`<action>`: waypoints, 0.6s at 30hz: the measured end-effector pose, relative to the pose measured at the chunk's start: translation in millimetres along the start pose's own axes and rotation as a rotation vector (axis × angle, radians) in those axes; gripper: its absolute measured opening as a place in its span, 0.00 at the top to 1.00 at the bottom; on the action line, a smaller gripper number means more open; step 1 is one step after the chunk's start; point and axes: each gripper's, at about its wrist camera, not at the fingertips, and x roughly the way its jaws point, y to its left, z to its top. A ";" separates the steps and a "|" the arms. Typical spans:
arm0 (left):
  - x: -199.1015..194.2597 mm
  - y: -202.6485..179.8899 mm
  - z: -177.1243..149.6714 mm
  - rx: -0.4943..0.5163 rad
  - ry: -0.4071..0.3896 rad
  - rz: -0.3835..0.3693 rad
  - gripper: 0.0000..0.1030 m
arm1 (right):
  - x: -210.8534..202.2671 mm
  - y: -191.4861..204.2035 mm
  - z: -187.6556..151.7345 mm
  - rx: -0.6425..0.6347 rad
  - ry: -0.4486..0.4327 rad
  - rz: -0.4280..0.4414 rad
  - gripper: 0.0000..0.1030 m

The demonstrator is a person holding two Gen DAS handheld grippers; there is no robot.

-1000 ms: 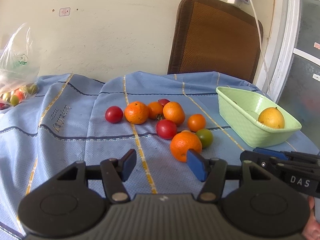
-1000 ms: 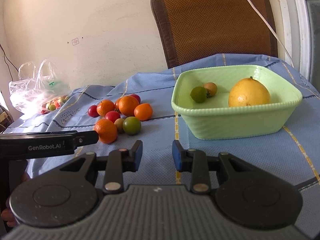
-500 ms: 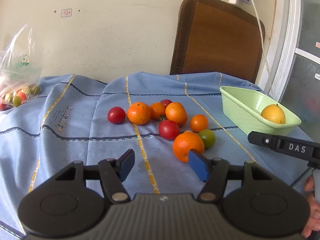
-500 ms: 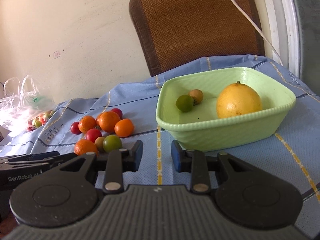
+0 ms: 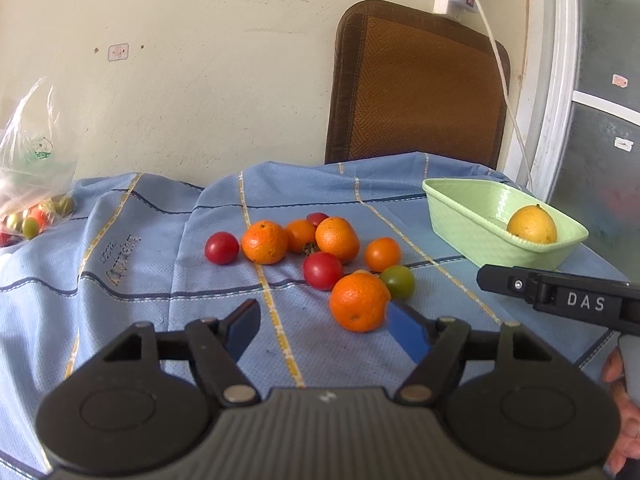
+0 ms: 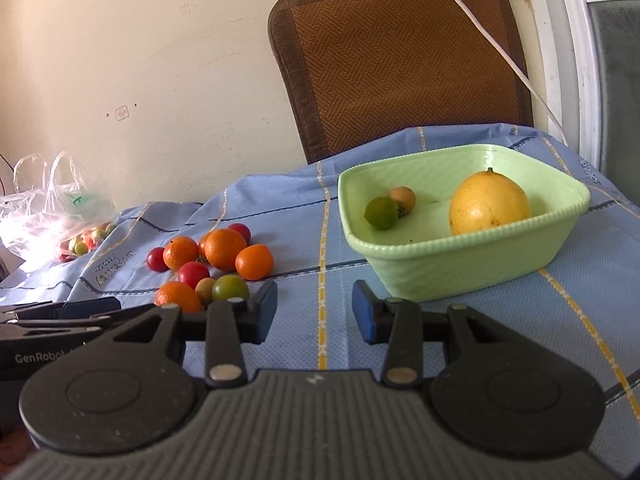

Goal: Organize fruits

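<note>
A loose cluster of oranges, red tomatoes and a green tomato (image 5: 397, 281) lies on the blue cloth. The nearest orange (image 5: 359, 302) sits just ahead of my left gripper (image 5: 324, 332), close to its right pad. The jaws are opening and no pad presses on anything. A pale green bowl (image 6: 460, 240) holds a large yellow fruit (image 6: 490, 204), a lime (image 6: 382, 213) and a small brownish fruit (image 6: 402, 199). My right gripper (image 6: 316, 314) hovers over bare cloth in front of the bowl. Its jaws are opening with nothing between them.
A clear plastic bag (image 5: 32, 184) of small fruits lies at the far left against the wall. A brown woven chair back (image 5: 416, 88) stands behind the table, with a white cable (image 5: 504, 80) hanging by the window frame. The other gripper's body (image 5: 560, 296) reaches in from the right.
Both grippers' jaws stand wider apart than before. The fruit on the cloth and in the bowl has not moved.
</note>
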 end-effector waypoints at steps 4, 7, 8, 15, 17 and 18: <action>-2.1 -5.8 -1.2 0.032 -0.015 0.008 0.30 | -0.7 2.0 -0.3 -0.009 -0.002 0.008 0.57; -2.8 -7.2 -1.5 0.040 -0.022 0.013 0.29 | -1.3 1.3 0.0 -0.009 -0.003 0.014 0.57; -2.9 -7.3 -1.5 0.041 -0.023 0.016 0.28 | -1.4 0.4 0.2 -0.007 -0.003 0.017 0.57; -3.6 -7.8 -1.2 0.047 -0.029 0.026 0.26 | -2.3 -0.7 0.4 -0.007 -0.009 0.028 0.53; -3.8 -7.7 -1.1 0.051 -0.032 0.027 0.25 | -1.9 -0.7 0.5 -0.006 -0.007 0.029 0.53; -3.9 -7.7 -1.0 0.053 -0.033 0.027 0.25 | -1.9 -0.6 0.5 -0.005 -0.008 0.030 0.53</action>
